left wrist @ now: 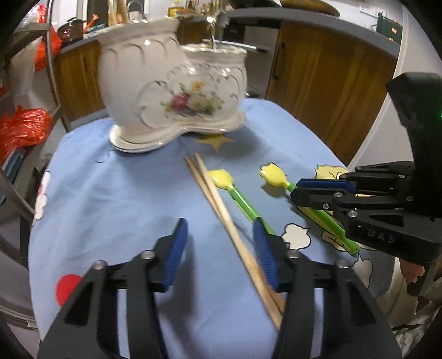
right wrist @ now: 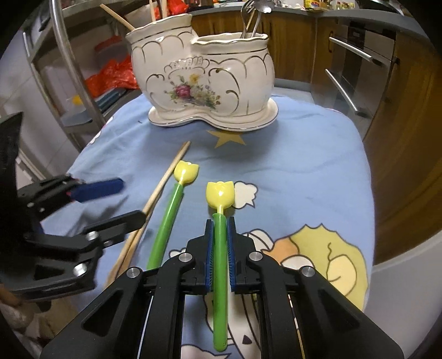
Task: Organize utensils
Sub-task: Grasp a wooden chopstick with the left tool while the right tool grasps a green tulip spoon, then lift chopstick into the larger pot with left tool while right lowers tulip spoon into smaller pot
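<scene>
Gripping the right-hand tulip spoon (right wrist: 220, 248): my right gripper (right wrist: 220, 243) is clenched on its green handle, blue pads pressed to either side, the yellow tulip bowl sticking out ahead and the handle's tail running back under the jaws. From the left wrist view the same spoon (left wrist: 273, 175) shows its head just past the right gripper (left wrist: 297, 193), low over the cloth; whether it is lifted clear I cannot tell.

The second spoon (right wrist: 168, 218) lies flat on the cloth just to the left, roughly parallel. Beside that, further left, the pair of chopsticks (right wrist: 163, 185) lies together, tips aimed toward the holder.

My left gripper (left wrist: 221, 243) stands released, jaws wide, straddling the chopsticks (left wrist: 223, 212); its right pad sits at the second spoon's (left wrist: 237, 196) handle, though contact is unclear. In the right wrist view this gripper (right wrist: 121, 201) is blurred.

The holder (right wrist: 204, 80), white ceramic with a flower print and two joined cups, stands at the far side of the table, well apart from the loose utensils. Metal cutlery (right wrist: 252, 19) stands in its right cup, wooden sticks (right wrist: 116, 18) in the left.

All rests on a blue cartoon-print cloth (right wrist: 304, 154). Wooden cabinets (right wrist: 298, 44) behind.
</scene>
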A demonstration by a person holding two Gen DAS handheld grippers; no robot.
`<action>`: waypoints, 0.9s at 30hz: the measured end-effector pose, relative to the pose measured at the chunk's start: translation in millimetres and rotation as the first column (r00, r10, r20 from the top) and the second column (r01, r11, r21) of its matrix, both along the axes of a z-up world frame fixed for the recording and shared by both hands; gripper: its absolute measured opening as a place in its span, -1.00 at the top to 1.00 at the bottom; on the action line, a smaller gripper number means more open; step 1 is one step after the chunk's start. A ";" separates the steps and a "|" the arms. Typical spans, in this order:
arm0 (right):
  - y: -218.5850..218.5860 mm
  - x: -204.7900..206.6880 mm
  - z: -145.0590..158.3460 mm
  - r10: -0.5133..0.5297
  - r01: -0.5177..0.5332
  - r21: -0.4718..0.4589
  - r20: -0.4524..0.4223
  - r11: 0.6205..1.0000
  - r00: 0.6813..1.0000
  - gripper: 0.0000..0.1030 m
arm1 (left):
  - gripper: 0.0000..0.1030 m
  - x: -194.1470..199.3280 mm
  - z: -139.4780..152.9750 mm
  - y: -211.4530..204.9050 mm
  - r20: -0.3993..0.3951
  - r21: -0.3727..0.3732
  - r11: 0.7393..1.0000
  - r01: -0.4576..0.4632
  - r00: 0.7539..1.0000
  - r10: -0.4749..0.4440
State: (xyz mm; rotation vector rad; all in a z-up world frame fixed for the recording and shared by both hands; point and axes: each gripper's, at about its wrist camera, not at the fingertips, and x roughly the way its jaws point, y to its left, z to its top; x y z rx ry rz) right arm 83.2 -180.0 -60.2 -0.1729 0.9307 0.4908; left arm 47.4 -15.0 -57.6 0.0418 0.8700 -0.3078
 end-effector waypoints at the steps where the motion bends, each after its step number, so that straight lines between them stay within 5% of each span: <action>1: -0.9 -1.1 0.2 0.003 -0.003 -0.002 0.006 1.000 1.000 0.80 | 0.22 1.4 -1.7 -1.2 -0.011 -0.007 1.000 0.004 1.000 -0.004; 8: -3.3 -5.6 3.9 0.017 -0.019 0.041 0.032 0.999 0.999 0.80 | 0.73 13.4 -6.5 -1.6 -0.037 -0.008 1.000 0.002 0.999 -0.002; 19: -7.6 -7.7 14.4 0.020 -0.027 0.082 0.088 0.996 0.996 0.80 | 0.89 1.6 10.0 14.5 -0.001 -0.021 1.000 0.008 1.000 -0.008; 24: -9.0 -8.0 20.5 0.015 -0.028 0.110 0.119 0.994 0.993 0.80 | 0.89 -10.0 28.1 24.8 0.091 -0.040 0.999 0.007 0.996 -0.003; 27: -11.1 -7.9 36.0 0.009 -0.034 0.141 0.172 0.989 0.985 0.80 | 0.89 -19.8 50.6 35.9 0.216 -0.050 0.999 0.012 0.976 -0.001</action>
